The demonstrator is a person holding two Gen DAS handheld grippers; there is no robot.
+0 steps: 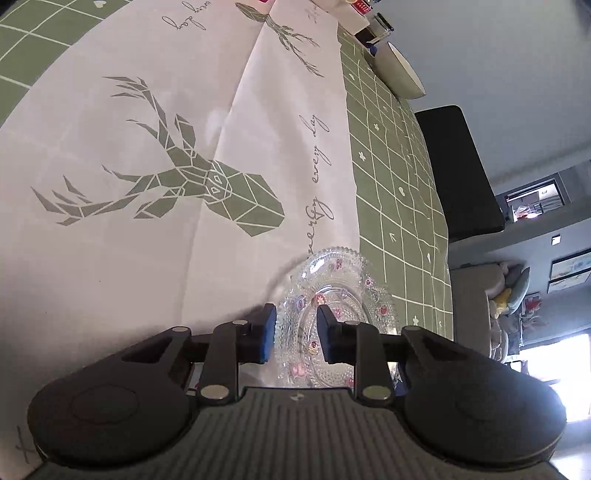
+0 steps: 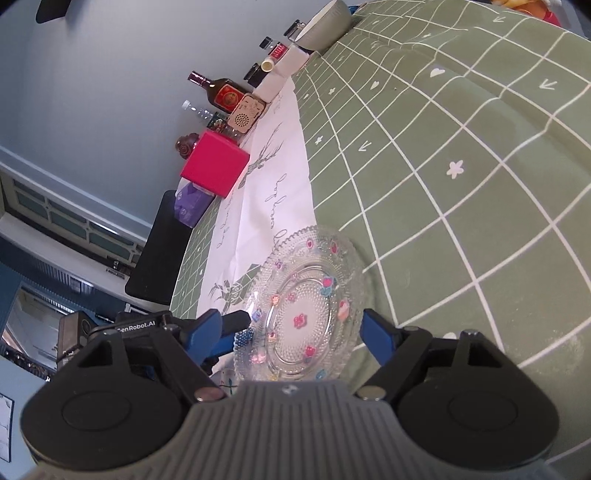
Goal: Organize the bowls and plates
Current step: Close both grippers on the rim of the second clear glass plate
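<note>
A small clear glass plate (image 1: 343, 291) with a beaded rim and coloured decals lies on the tablecloth where the white runner meets the green grid. My left gripper (image 1: 296, 330) has one pad on each side of its near rim and is shut on it. In the right wrist view the same plate (image 2: 310, 295) sits between the wide-set fingers of my right gripper (image 2: 295, 321), which is open; its right finger (image 2: 376, 332) is close beside the rim. The left gripper (image 2: 243, 325) comes in from the left onto the plate's edge. A grey bowl (image 2: 328, 22) stands far back.
The table carries a green grid cloth (image 2: 443, 147) and a white deer-print runner (image 1: 147, 147). Along the far edge stand a pink box (image 2: 214, 168), a dark bottle (image 2: 221, 90), jars and a small tan box (image 2: 246, 112). A black chair back (image 1: 458, 170) is beside the table.
</note>
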